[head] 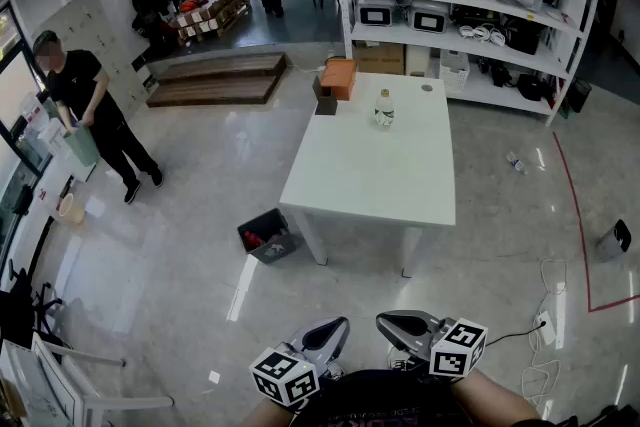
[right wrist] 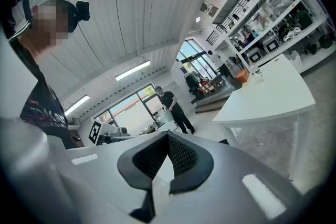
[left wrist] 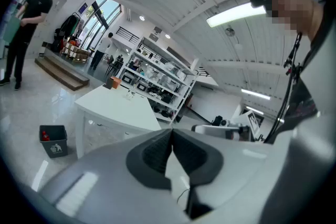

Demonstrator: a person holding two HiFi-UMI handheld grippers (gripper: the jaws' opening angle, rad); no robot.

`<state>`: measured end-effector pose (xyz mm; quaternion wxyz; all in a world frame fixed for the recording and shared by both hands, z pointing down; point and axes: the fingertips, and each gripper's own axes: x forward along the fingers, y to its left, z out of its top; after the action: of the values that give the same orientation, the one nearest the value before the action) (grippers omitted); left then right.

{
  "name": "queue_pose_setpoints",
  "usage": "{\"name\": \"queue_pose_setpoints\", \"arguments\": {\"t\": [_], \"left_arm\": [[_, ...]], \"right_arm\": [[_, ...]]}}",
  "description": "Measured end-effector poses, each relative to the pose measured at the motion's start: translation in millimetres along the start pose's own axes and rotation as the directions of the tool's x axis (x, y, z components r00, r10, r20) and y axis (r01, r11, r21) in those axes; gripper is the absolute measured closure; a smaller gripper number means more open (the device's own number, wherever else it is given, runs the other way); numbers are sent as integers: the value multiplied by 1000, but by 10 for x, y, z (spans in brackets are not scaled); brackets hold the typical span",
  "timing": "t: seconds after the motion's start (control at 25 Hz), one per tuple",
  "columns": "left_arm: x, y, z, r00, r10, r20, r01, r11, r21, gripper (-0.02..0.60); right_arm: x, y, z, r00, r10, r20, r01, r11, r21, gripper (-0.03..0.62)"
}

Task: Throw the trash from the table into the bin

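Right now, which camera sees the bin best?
The head view: it looks down into the open bin beside the table. The left gripper view shows its side, small; the right gripper view hardly shows it.

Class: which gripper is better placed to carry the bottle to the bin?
Probably left. The left gripper and right gripper are shut, empty and similarly far from the bottle, but the bin stands left of the table.
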<state>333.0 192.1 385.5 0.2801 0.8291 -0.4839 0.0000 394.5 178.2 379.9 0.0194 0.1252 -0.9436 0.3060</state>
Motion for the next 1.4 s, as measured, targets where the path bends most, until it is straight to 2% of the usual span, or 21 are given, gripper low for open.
{"name": "queue_pose_setpoints", "arguments": {"t": [0.64, 1.4], "left_arm": [[-43, -11, -20, 1000, 3, 1, -3, 1000, 4, 572], [136, -127, -55, 1000, 7, -9, -7, 1000, 8, 572]], "right_arm": [[-19, 55, -7, 1000, 19, 21, -19, 1000, 1, 594], [-266, -176, 93, 998, -16, 66, 14, 999, 35, 594]]}}
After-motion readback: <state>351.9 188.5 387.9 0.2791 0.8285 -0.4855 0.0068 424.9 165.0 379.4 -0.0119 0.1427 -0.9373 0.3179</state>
